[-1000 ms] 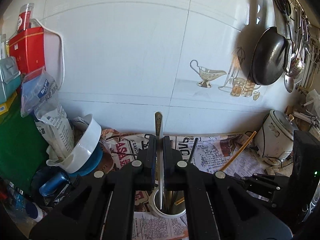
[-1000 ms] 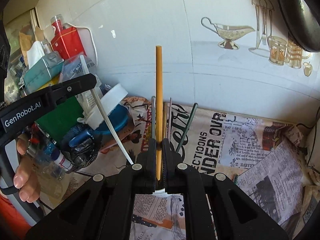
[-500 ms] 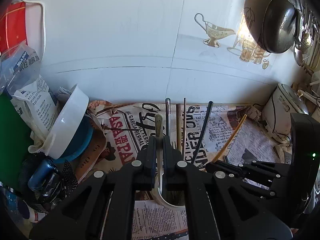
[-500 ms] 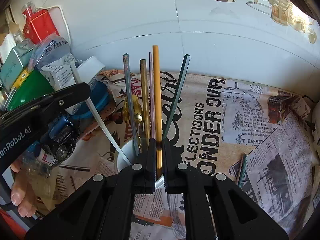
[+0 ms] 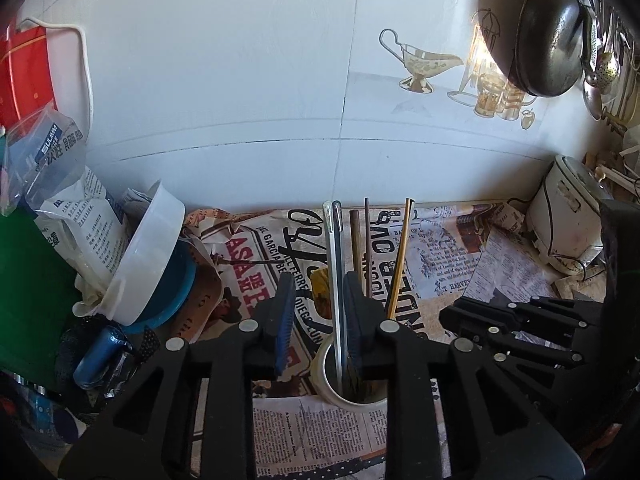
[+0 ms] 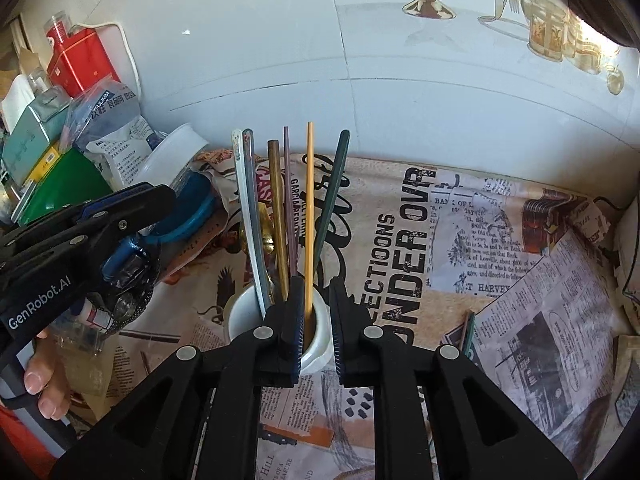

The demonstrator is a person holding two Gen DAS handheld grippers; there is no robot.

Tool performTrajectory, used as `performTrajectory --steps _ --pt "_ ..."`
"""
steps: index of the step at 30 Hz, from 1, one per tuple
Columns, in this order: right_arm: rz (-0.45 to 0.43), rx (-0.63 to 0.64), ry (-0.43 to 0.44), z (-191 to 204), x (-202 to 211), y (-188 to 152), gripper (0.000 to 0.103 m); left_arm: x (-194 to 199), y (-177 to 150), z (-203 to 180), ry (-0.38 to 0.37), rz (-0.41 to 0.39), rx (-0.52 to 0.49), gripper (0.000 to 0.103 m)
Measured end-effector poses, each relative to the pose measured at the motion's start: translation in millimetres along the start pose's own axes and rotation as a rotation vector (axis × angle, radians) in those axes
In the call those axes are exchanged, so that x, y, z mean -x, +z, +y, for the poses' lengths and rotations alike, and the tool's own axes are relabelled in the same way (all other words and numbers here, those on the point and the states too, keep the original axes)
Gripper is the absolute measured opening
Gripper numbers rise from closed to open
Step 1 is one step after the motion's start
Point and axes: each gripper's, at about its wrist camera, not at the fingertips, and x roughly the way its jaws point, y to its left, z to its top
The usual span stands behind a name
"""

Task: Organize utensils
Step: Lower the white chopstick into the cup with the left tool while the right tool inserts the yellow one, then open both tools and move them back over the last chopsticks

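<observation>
A white cup [image 6: 240,320] stands on the newspaper-covered counter and holds several upright utensils: a white one [image 6: 246,216], a brown one [image 6: 277,208], a yellow chopstick [image 6: 309,216] and a dark green one [image 6: 332,200]. The cup also shows in the left wrist view [image 5: 324,372] with the white utensil [image 5: 333,280] standing in it. My left gripper [image 5: 318,292] is open just above the cup, with the white utensil between its jaws. My right gripper [image 6: 316,304] is open over the cup, the yellow chopstick standing free between its jaws.
A white bowl on a blue one [image 5: 152,264], bags and a red tin [image 6: 80,60] crowd the left. A rice cooker [image 5: 568,220] stands at the right, a pan [image 5: 548,36] hangs above. A dark chopstick [image 6: 467,330] lies on the newspaper to the right.
Both grippers lowered their utensils into the cup and opened. The white utensil and the yellow chopstick now stand in the cup, released.
</observation>
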Motion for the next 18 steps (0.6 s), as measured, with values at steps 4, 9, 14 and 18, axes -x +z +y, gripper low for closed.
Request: performTrajectory --steps 4,9,14,18 --pt "-0.038 0.016 -0.042 -13 21 -4 0.017 14 2 -6 -0.001 -0.023 -0.012 0.043" --pt "-0.046 0.011 -0.108 -40 33 -16 0.019 26 -4 -20 -0.014 -0.040 -0.017 0.061" --pt "0.013 -0.028 -0.147 -70 26 -38 0.020 20 -20 -41 -0.037 0.000 -0.038 0.061" --pt "0.091 -0.081 -0.158 -93 8 -63 0.020 6 -41 -56 -0.043 0.056 -0.046 0.061"
